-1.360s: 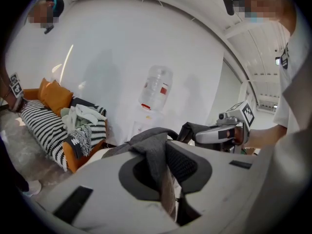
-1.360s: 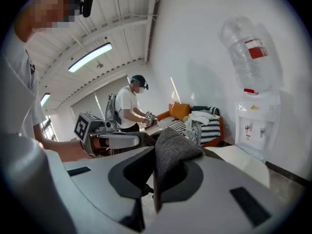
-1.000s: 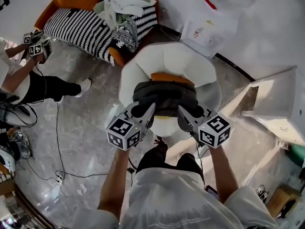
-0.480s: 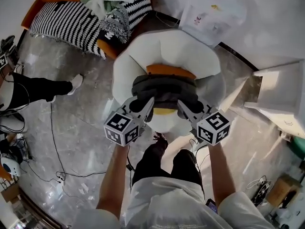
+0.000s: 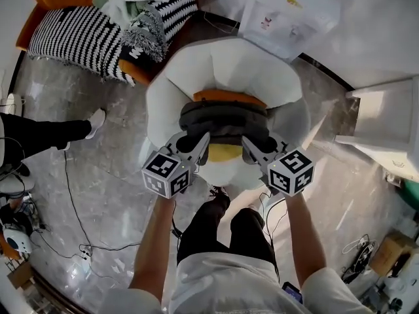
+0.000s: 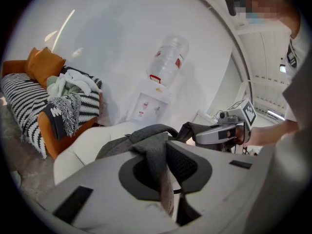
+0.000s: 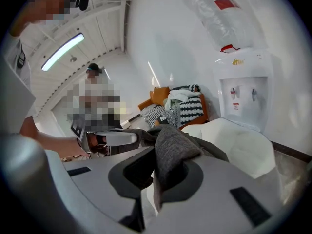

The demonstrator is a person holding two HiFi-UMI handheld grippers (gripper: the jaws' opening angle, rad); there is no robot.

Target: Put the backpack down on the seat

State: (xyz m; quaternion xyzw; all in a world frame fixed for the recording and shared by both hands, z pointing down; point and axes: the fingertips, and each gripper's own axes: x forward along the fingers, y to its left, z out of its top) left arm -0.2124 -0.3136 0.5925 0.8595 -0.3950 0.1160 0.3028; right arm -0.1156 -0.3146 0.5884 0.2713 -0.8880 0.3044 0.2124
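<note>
A dark grey backpack [image 5: 224,118] hangs over the white armchair [image 5: 226,64], above its orange cushion [image 5: 226,97] and yellow cushion [image 5: 224,153]. My left gripper [image 5: 198,144] is shut on a grey strap at the bag's left side. My right gripper [image 5: 253,146] is shut on a strap at its right side. In the left gripper view the strap [image 6: 157,152] runs between the jaws, with the right gripper [image 6: 220,133] beyond. The right gripper view shows folded grey strap fabric [image 7: 171,152] pinched in the jaws, and the left gripper [image 7: 114,138] beyond. I cannot tell whether the bag touches the seat.
A striped sofa [image 5: 75,34] piled with clothes stands at the back left. A water dispenser [image 5: 288,15] is behind the chair, and a white shelf unit [image 5: 386,129] at the right. A seated person's leg [image 5: 46,133] and cables [image 5: 69,195] lie on the floor at left.
Both grippers have carried the backpack forward over the chair, toward its backrest. The yellow cushion shows more below the bag. The view has shifted closer to the chair.
</note>
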